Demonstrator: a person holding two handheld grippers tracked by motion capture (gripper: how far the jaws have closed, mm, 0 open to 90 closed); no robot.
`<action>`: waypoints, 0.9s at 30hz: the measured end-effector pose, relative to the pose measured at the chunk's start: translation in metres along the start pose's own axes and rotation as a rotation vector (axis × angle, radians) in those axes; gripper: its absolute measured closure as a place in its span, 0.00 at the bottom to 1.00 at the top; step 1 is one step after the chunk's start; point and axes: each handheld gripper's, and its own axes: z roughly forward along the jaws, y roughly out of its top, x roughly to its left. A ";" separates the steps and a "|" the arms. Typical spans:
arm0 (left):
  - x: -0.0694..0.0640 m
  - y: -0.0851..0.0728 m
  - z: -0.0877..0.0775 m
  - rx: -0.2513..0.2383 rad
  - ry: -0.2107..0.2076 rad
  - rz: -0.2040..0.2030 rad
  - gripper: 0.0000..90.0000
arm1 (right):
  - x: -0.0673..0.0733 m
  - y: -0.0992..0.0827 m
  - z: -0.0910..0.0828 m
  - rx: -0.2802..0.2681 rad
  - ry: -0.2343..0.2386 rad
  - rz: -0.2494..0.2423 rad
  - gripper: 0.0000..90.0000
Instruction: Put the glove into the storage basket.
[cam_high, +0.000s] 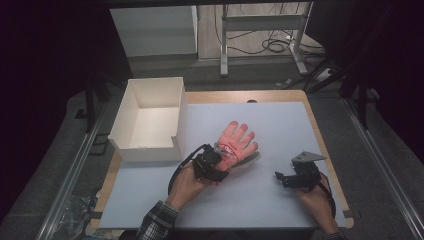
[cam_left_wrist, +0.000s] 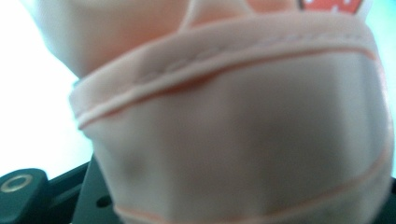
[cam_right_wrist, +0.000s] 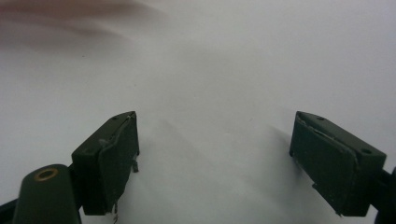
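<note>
A pink-orange glove (cam_high: 236, 138) lies palm-down on the white mat, its fingers pointing to the far side. My left gripper (cam_high: 221, 160) is at the glove's wrist end and is shut on its pale cuff (cam_left_wrist: 243, 135), which fills the space between the jaws in the left gripper view. My right gripper (cam_high: 280, 177) rests low over the mat to the right of the glove, apart from it. In the right gripper view its two black jaws stand wide open with bare mat between them (cam_right_wrist: 215, 158).
An open white box (cam_high: 178, 117) stands at the far left of the mat (cam_high: 260, 200), just left of the glove. The wooden table edge (cam_high: 320, 145) runs along the right side. Table legs and cables lie on the floor beyond.
</note>
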 end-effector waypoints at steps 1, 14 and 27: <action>0.001 0.002 -0.002 0.000 0.004 -0.003 0.53 | 0.000 0.000 0.000 0.000 0.000 0.000 0.18; 0.025 0.027 -0.029 -0.019 0.062 -0.058 0.52 | 0.000 0.000 0.000 -0.002 0.000 -0.001 0.18; 0.047 0.047 -0.054 -0.026 0.105 -0.103 0.51 | 0.000 0.000 0.000 -0.003 0.001 0.000 0.18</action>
